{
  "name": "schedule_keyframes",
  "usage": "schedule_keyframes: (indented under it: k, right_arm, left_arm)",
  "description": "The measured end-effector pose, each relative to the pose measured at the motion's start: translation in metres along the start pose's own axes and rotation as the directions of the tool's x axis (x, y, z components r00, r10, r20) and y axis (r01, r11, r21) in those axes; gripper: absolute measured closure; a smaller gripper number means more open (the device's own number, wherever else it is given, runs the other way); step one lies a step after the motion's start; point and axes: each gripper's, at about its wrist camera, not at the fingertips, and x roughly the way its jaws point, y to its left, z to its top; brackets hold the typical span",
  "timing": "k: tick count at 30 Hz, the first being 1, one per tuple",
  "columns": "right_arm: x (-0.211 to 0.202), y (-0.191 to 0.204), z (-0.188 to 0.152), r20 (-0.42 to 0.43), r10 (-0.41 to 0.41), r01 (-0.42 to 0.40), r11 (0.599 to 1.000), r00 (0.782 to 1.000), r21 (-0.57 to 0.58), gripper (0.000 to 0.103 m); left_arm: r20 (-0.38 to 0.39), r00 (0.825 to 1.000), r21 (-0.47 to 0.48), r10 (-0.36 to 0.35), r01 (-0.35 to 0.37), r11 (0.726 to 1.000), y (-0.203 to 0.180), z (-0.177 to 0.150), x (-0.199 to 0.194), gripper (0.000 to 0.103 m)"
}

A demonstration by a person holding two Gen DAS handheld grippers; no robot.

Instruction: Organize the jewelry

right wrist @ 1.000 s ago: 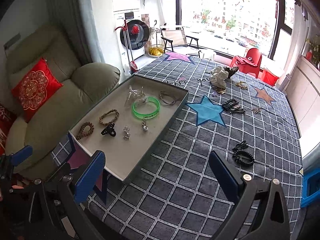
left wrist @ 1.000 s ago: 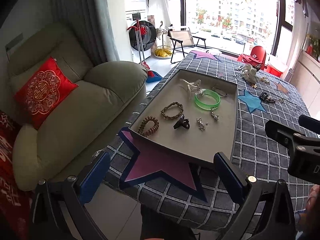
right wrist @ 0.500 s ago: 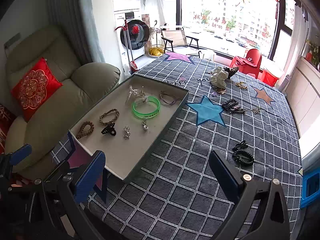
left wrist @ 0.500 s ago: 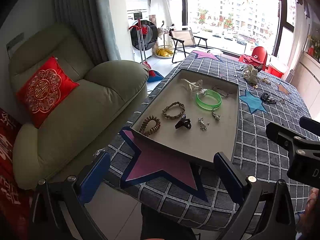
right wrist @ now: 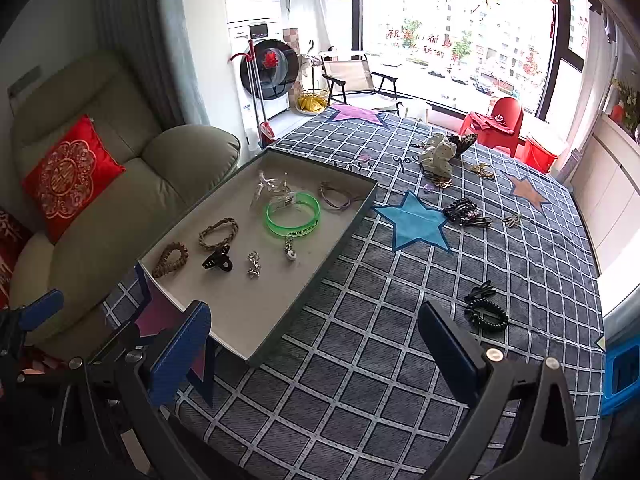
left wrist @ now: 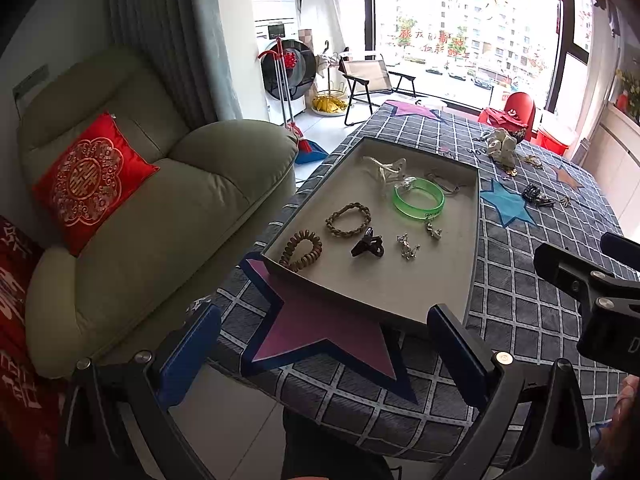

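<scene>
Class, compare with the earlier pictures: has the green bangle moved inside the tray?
No. The green bangle lies in the same place in the tray, with the small charm just below it as before.

Legible text is limited.

- Cushion (left wrist: pixel 90 178): a gold 囍 (double happiness) character sits at the centre of the embroidered medallion.
- Window (right wrist: pixel 452 20): a row of red Chinese characters is stuck to the glass; 新 and 的 are readable, the others are not.
- Tablecloth (right wrist: pixel 400 320): cursive script beside the far end of the tray (right wrist: pixel 352 220); the word "you" can be read, the rest cannot.
- Green bangle (right wrist: pixel 293 215): a dark printed label on its outer wall, too small to read.
- Washer (right wrist: pixel 260 32): a small control display, digits illegible.
</scene>
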Motion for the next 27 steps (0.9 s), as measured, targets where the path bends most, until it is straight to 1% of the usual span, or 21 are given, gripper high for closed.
schedule_keyframes:
  k: [27]
  right_arm:
    - [0.0011, 0.0015, 0.0003, -0.002, 0.001, -0.001, 1.000, 1.000, 0.001, 0.000]
  left_arm:
    - [-0.012, 1.000, -0.008, 0.000, 0.000, 1.000, 0.0032, -0.0027, 0.0055, 0.000]
